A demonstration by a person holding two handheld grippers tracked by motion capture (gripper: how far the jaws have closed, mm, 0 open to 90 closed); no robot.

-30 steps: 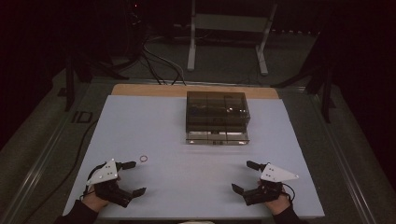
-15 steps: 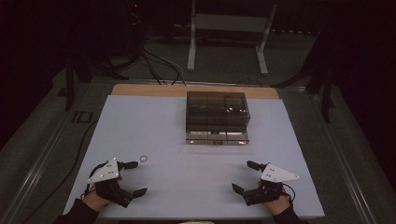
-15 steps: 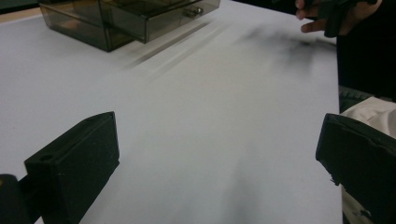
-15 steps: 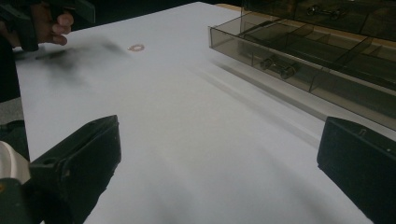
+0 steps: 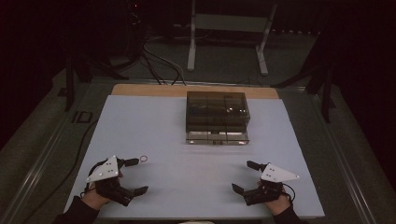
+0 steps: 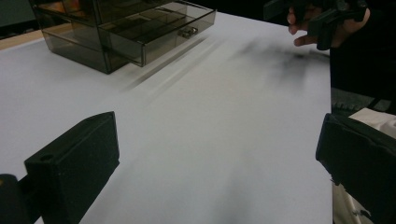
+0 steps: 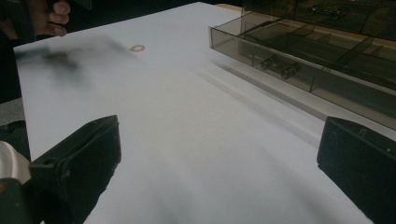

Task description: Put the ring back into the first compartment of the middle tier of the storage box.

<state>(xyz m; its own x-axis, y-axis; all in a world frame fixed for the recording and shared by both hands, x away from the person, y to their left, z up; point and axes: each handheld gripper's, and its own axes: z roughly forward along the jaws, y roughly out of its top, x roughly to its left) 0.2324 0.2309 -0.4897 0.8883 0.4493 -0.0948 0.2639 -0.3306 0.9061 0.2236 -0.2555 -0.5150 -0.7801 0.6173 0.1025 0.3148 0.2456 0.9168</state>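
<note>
1. High view first: the left gripper (image 5: pixel 137 176) sits near the bottom-left of the white table (image 5: pixel 154 126), jaws spread wide with nothing between them. Just beyond its upper fingertip lies a small ring (image 5: pixel 144 158), close to that tip but apart from it. Over on the other side the right gripper (image 5: pixel 246 176) is equally spread and empty. Well ahead of both pairs of fingers, at mid-table, stands a smoky transparent drawer box (image 5: pixel 217 116), its bottom drawer pulled out towards the person. Bare tabletop all the way between the fingers and the box.

2. Left gripper view: two black pads (image 6: pixel 77 168) rise wide apart over bare tabletop. Far ahead and to their left is the drawer box (image 6: pixel 116 32), its open drawer showing a small metal knob. Ahead on the right, the other hand grips its tool.

3. Right gripper view: released pads (image 7: pixel 79 158) again. The ring (image 7: pixel 137 47) lies far ahead, towards the left finger's side. The open drawer (image 7: pixel 299 60) with its dividers stretches ahead of the right finger.
</note>
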